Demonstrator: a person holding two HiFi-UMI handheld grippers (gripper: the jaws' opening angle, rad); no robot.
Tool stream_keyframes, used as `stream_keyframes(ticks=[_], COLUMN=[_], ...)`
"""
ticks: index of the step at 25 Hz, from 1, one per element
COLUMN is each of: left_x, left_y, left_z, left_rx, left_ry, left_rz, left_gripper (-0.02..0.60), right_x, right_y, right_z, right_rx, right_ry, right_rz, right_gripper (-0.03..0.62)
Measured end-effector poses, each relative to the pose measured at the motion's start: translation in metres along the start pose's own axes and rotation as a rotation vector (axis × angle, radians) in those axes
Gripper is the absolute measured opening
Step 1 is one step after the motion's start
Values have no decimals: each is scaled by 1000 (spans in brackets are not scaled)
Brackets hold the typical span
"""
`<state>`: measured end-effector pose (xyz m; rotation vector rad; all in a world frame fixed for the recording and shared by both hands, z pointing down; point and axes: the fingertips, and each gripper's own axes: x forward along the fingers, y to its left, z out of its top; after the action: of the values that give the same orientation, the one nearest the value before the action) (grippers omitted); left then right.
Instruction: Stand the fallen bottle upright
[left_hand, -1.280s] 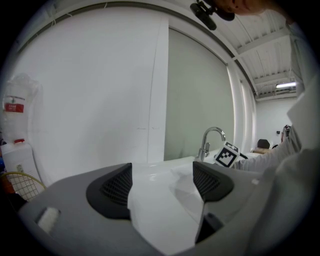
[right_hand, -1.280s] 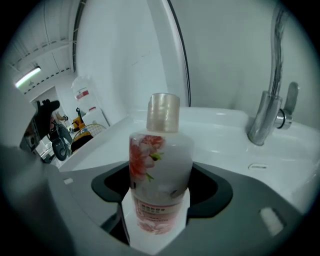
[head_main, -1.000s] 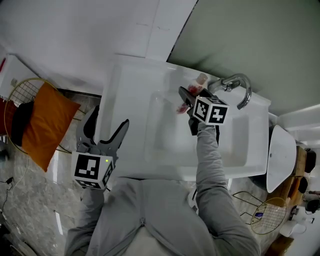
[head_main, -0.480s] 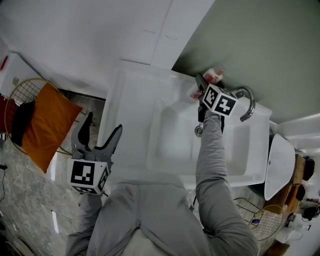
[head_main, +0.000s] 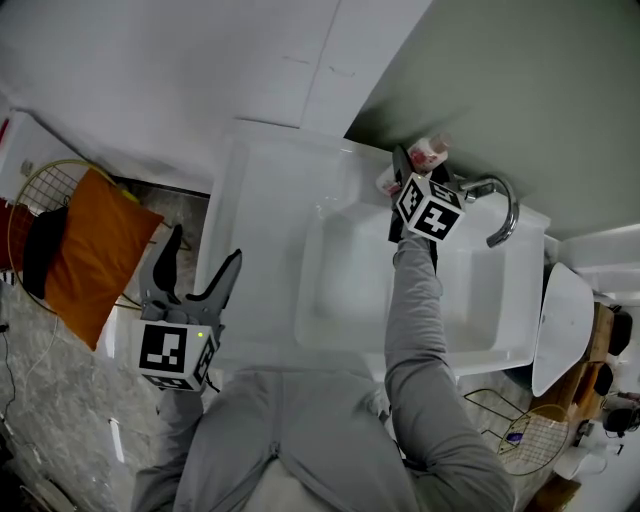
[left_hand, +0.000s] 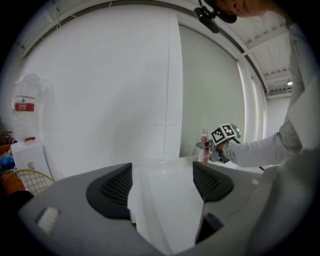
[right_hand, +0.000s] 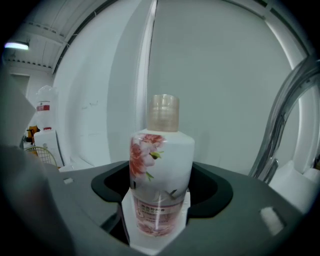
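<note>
1. The sink (head_main: 262, 215) is glossy white with a rectangular basin and a broad flat rim. A curved chrome faucet (head_main: 503, 208) rises at its far right. Both grippers are matte dark grey with ribbed black pads.
2. The bottle (right_hand: 161, 170) stands between the jaws of the right gripper (head_main: 412, 170), which are clamped on its lower body, one pad against each side. Its shoulders and cap rise clear above them. It is on the far rim of the sink, just left of the faucet and close to the pale green wall.
3. The left gripper (head_main: 205, 248) is well apart from it at the near left edge of the sink, its jaws spread with nothing between them.
4. The bottle is upright, a smooth white cylinder with rounded shoulders. It carries pink flowers with green leaves, small print low on the front, and a translucent beige cap.
</note>
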<state>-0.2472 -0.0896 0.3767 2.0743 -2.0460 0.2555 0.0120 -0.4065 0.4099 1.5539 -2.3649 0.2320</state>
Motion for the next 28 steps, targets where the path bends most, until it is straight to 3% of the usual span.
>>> stream_keyframes(ticks=[15, 28], left_x=[1, -13], left_y=[-4, -11], left_z=[1, 13], left_rx=[4, 5], left_ry=[-6, -64], left_rz=[-8, -6], left_gripper=[430, 431], right_x=[-7, -24], right_y=[9, 7], right_z=[-6, -2], right_rx=[-75, -61], right_ry=[-23, -43], right_rz=[-13, -53], right_gripper=[339, 344])
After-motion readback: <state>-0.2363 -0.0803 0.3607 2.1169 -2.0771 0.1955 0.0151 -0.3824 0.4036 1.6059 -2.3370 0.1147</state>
